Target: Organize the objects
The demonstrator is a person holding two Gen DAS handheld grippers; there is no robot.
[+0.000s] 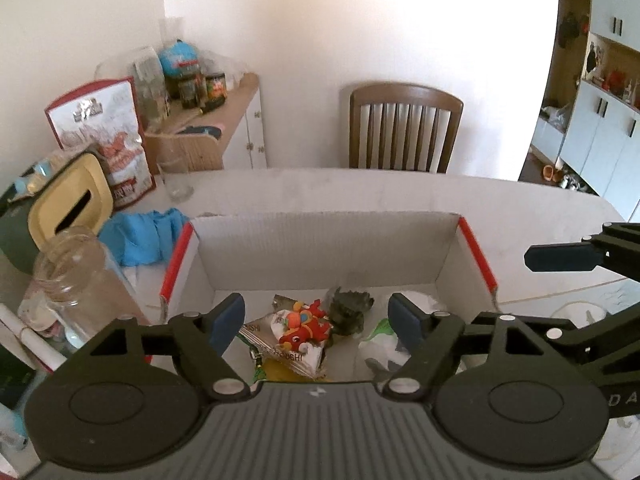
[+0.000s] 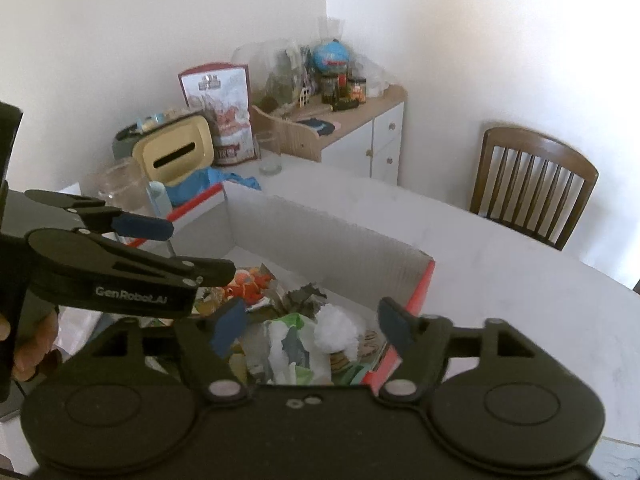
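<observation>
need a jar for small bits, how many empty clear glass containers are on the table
2: an open clear jar at the table's left edge beside the tissue box, and a drinking glass farther back by the red-and-white bag. More may hide in the clutter.

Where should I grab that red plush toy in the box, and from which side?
Take the red plush toy across its narrow body, from above: the cardboard box walls block side approaches, and it lies on top of the wrappers.

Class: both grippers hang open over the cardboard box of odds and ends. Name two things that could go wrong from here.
1. The empty glass jar stands close beside the left gripper; a sideways swing might topple it.
2. The two grippers are close together over the box; the right gripper might collide with the left.
</observation>
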